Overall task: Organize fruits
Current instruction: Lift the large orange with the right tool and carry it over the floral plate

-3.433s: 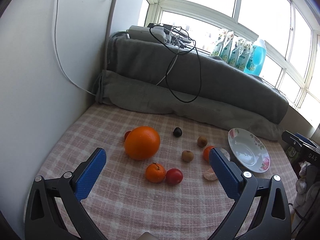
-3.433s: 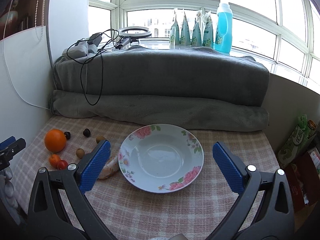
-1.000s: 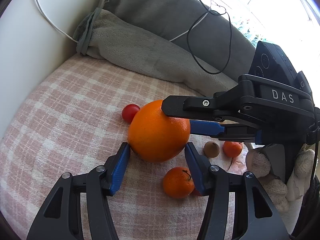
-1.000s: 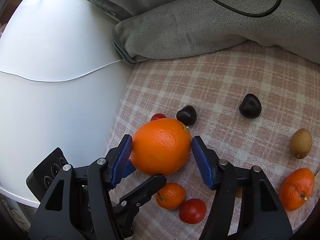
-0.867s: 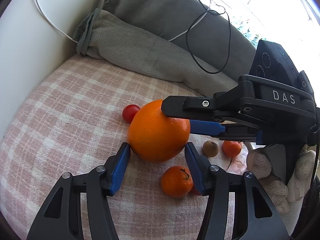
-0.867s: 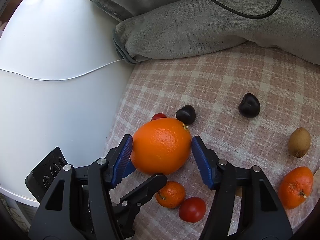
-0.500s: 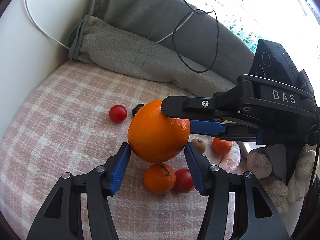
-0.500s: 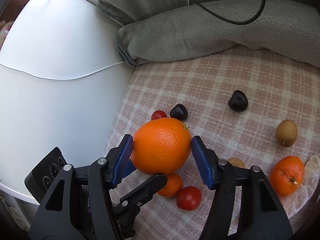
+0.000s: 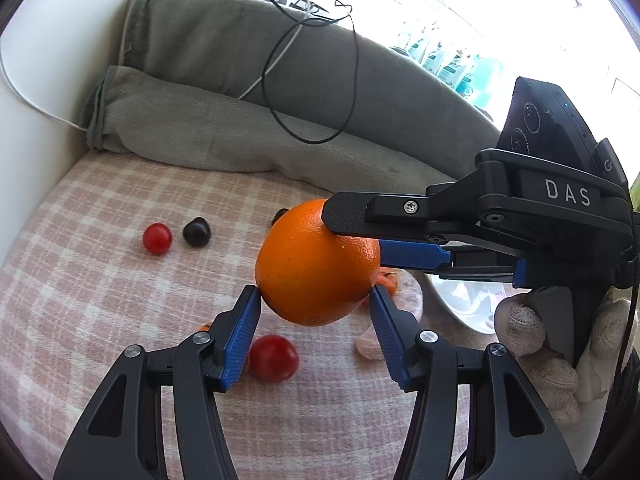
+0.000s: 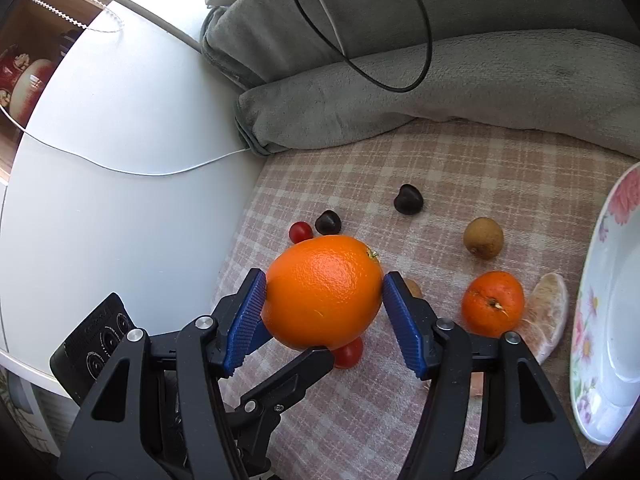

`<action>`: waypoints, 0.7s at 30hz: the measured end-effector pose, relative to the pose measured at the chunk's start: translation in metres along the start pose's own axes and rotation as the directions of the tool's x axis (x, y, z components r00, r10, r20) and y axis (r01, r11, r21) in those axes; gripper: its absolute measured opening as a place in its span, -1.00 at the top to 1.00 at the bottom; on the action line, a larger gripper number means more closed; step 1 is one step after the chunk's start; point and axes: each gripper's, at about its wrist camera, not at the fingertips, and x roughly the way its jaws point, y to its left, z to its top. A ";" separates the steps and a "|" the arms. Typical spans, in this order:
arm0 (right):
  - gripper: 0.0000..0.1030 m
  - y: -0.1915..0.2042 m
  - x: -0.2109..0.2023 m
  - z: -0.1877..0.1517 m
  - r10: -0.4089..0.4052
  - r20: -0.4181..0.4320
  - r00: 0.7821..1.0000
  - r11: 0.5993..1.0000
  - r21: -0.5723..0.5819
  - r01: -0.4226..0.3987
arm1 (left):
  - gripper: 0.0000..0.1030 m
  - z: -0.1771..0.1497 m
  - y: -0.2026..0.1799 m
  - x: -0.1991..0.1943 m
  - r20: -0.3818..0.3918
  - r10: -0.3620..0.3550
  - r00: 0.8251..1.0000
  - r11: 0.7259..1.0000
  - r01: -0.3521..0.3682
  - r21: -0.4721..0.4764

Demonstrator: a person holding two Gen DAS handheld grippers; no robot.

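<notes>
Beside the seemingly empty plate (image 10: 600, 320), both tools, left (image 9: 316, 316) and right (image 10: 324, 312), pinch the orange (image 10: 324, 292).

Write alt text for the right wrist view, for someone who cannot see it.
A large orange is clamped between the blue pads of the right gripper, with a finger of the left gripper under it, above a pink checked cloth. On the cloth lie cherries, cherry tomatoes, a kiwi and a tangerine; a floral plate sits at the right edge.
</notes>
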 end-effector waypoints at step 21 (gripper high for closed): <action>-0.24 -0.072 -0.099 -0.043 -0.065 0.113 0.991 0.992 0.116 0.052 | -0.08 -0.009 -0.095 0.046 -0.075 -0.110 0.991 0.985 0.119 0.128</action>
